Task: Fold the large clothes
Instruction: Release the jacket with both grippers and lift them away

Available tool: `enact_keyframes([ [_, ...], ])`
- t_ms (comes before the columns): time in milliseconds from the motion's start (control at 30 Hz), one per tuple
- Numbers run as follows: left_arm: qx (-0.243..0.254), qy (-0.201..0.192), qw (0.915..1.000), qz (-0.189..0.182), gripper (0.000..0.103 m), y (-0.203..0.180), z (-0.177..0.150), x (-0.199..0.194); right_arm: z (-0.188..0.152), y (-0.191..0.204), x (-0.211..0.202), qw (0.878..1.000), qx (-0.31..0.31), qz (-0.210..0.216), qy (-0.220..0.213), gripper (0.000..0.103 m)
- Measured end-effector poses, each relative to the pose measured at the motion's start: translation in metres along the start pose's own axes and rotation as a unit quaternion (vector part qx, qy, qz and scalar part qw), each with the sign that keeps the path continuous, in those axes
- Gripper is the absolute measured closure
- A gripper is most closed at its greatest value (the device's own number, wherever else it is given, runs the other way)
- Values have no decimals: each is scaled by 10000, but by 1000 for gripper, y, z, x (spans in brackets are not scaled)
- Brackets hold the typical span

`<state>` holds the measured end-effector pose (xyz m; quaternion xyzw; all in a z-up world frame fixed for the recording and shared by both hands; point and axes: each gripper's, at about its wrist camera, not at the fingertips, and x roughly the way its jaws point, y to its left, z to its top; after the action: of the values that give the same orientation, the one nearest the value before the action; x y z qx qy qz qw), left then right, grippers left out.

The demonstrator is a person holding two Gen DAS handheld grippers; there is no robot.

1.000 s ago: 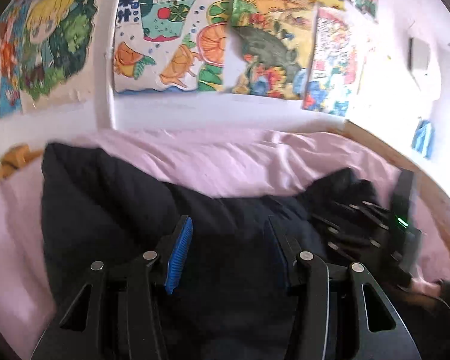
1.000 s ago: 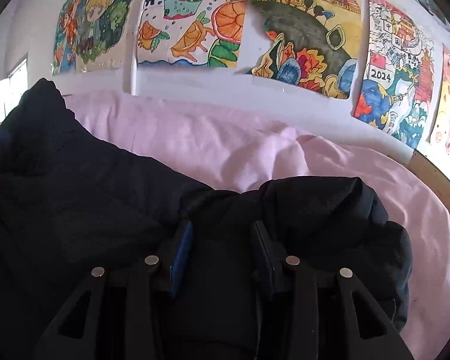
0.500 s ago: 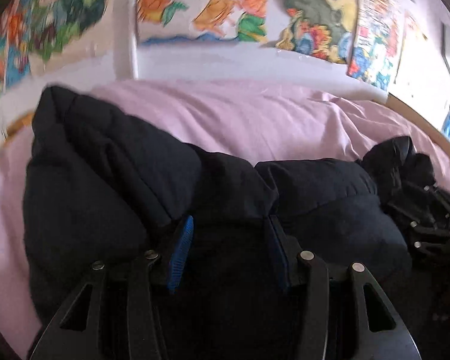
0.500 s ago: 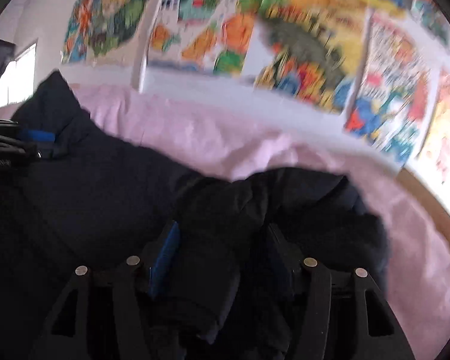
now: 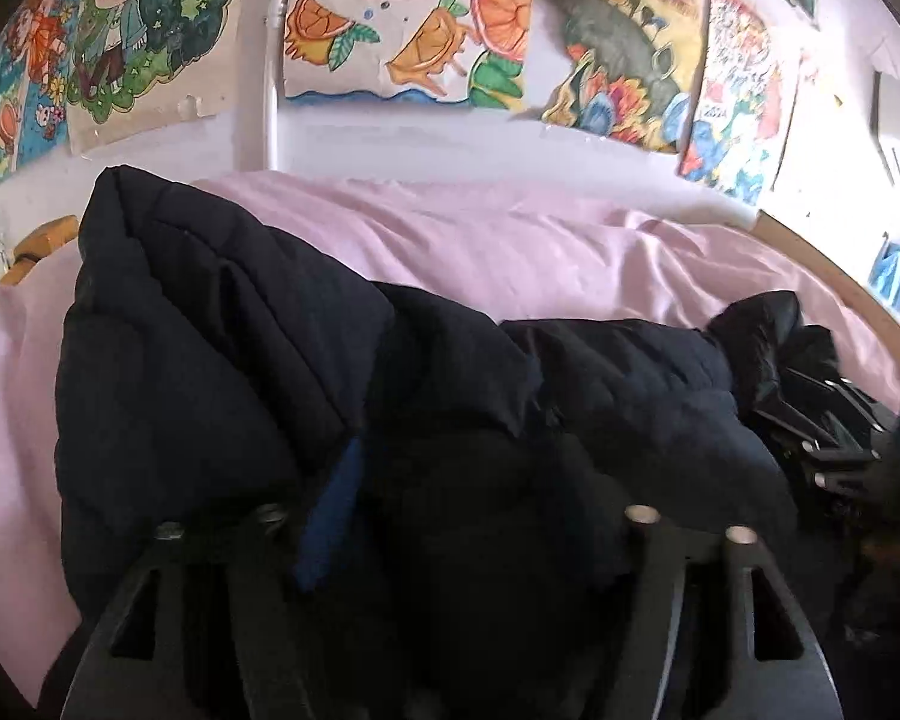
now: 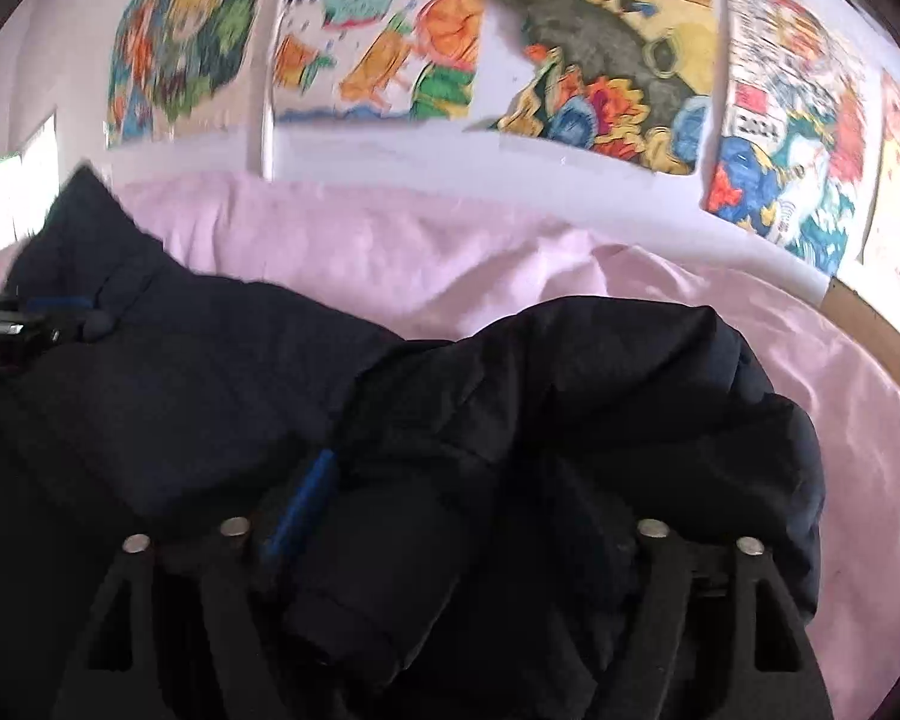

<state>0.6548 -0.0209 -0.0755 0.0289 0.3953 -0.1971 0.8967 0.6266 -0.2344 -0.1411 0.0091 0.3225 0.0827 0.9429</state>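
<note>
left gripper (image 5: 450, 510): jaws just opened, letting go, jacket (image 5: 222, 360) bunched between them | right gripper (image 6: 450, 510): same, released over the sleeve | jacket: heaped on pink bed sheet (image 5: 510, 246) | risk: puffy padding probably springs the fold open

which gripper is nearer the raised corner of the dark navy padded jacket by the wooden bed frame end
Left. The left gripper sits just below that raised corner of the jacket; the right gripper is over the bunched part at the other end, its jaws just opened.
</note>
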Motion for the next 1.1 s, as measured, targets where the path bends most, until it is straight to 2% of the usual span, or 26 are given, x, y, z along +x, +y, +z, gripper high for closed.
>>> enact_keyframes([
  [67, -35, 82, 9999, 109, 32, -1, -2, -4, 5, -8, -7, 9996, 184, 201, 20, 18],
  [133, -344, 157, 9993, 6, 32, 3, -3, -13, 7, -8, -21, 9996, 193, 196, -64, 17],
  [267, -702, 149, 9972, -224, 27, 7, 0, -28, 9, 5, -51, 9989, -186, 308, -304, 13],
  [433, -396, 236, 9989, 68, 26, -3, -2, -32, 7, 18, -61, 9971, -638, 305, -285, 12],
  [567, -461, 330, 9984, -26, 25, -6, -1, -37, 8, 12, -64, 9980, -458, 349, -264, 11],
  [833, -428, 522, 9977, 11, 25, -13, -3, -49, 15, 3, -79, 9990, -115, 419, -138, 10],
  [967, -222, 675, 9975, -53, 25, -23, -3, -80, 22, 1, -110, 9985, -173, 510, -25, 10],
  [1100, 53, 605, 9981, -130, 24, -42, -7, -124, 33, 2, -161, 9978, -276, 595, 65, 10],
])
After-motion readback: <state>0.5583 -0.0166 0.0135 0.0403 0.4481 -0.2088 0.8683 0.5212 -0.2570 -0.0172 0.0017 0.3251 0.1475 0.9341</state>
